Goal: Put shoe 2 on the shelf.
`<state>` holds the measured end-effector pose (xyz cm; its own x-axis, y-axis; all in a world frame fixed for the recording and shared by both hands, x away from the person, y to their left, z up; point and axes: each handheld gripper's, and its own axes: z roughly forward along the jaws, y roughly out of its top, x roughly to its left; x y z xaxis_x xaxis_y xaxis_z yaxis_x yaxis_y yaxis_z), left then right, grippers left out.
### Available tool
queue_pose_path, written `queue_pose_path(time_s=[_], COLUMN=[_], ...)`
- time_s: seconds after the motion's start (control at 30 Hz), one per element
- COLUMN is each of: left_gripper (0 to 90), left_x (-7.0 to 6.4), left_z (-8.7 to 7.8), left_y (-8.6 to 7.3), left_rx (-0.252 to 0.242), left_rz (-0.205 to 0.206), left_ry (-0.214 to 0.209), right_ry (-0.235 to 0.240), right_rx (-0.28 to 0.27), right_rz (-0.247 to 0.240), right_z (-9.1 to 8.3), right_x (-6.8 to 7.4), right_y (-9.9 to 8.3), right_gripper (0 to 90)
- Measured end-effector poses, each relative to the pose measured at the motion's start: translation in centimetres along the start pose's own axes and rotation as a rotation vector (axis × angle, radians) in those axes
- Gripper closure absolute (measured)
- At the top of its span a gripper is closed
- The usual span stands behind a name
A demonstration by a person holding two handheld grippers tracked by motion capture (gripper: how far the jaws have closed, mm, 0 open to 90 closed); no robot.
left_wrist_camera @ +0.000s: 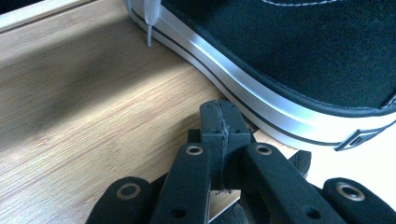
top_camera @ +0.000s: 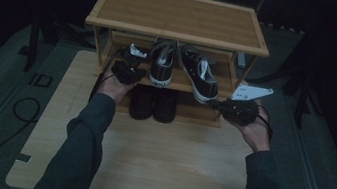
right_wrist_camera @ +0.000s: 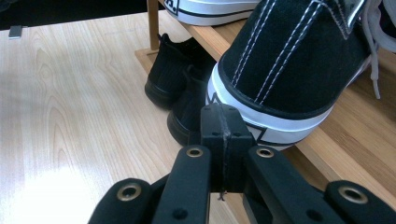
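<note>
High view: a wooden shoe rack [top_camera: 178, 15] with a slatted top stands at the far end of a light wooden table [top_camera: 146, 162]. On its middle shelf [top_camera: 186, 83] rest 2 black canvas sneakers with white soles, the left sneaker [top_camera: 162, 63] and the right sneaker [top_camera: 199, 73], side by side with heels toward the person and the right one angled slightly outward. Beneath them, on the lowest level, stands a pair of plain black shoes [top_camera: 154, 103]. The left gripper [top_camera: 128, 71], held in the person's left hand [top_camera: 113, 86], sits at the left end of the middle shelf, just beside the left sneaker. The right gripper [top_camera: 216, 102], held in the right hand [top_camera: 254, 130] and carrying a grey 3-cornered plate [top_camera: 251, 93], lies at the heel of the right sneaker. Left gripper view: the left gripper's [left_wrist_camera: 219, 114] 2 jaws are pressed together with only a seam between them and nothing held; their tips hover over the shelf board [left_wrist_camera: 93, 121], close against the white sole band of the left sneaker [left_wrist_camera: 299, 56], though contact cannot be confirmed. A lace tip [left_wrist_camera: 149, 35] hangs down to the board at the top. Right gripper view: the right gripper's [right_wrist_camera: 223, 116] jaws are likewise fully closed and empty, with tips directly in front of the white heel of the right sneaker [right_wrist_camera: 289, 60], which slightly overhangs the shelf edge [right_wrist_camera: 336, 163]; whether they touch is unclear. The black shoes [right_wrist_camera: 180, 79] appear below and to the left, on the lower level.
</note>
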<state>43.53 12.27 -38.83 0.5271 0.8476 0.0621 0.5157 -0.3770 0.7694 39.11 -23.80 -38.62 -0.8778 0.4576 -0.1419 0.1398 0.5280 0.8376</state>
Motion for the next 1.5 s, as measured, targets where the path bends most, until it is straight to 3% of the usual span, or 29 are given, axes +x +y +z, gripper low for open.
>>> queue_pose_path(time_s=[0.23,0.53,0.67,0.9,1.17,1.5], left_gripper=[90.0,90.0,90.0,90.0,90.0,90.0], left_x=[0.0,0.2,0.1,-0.2,-0.4,0.0], left_z=[0.0,0.0,0.0,0.0,0.2,0.2], left_y=[0.0,-0.1,0.0,0.2,0.3,0.3], left_rx=[0.002,-0.002,-0.002,0.009,-0.002,-0.001], left_rz=[0.002,-0.004,0.0,0.017,0.019,-0.012], left_ry=[-0.002,-0.015,-0.014,0.011,0.011,-0.043], right_ry=[0.021,0.038,0.035,0.035,0.032,0.042], right_rx=[-0.015,-0.029,-0.012,-0.021,-0.02,-0.019], right_rz=[0.0,-0.024,-0.05,-0.04,-0.041,-0.043], right_z=[0.5,2.4,3.4,3.4,3.4,3.4], right_x=[0.1,0.8,1.5,1.5,1.5,1.3], right_y=[0.3,1.6,2.0,1.9,1.9,1.9], right_gripper=[90.0,90.0,90.0,90.0,90.0,90.0])
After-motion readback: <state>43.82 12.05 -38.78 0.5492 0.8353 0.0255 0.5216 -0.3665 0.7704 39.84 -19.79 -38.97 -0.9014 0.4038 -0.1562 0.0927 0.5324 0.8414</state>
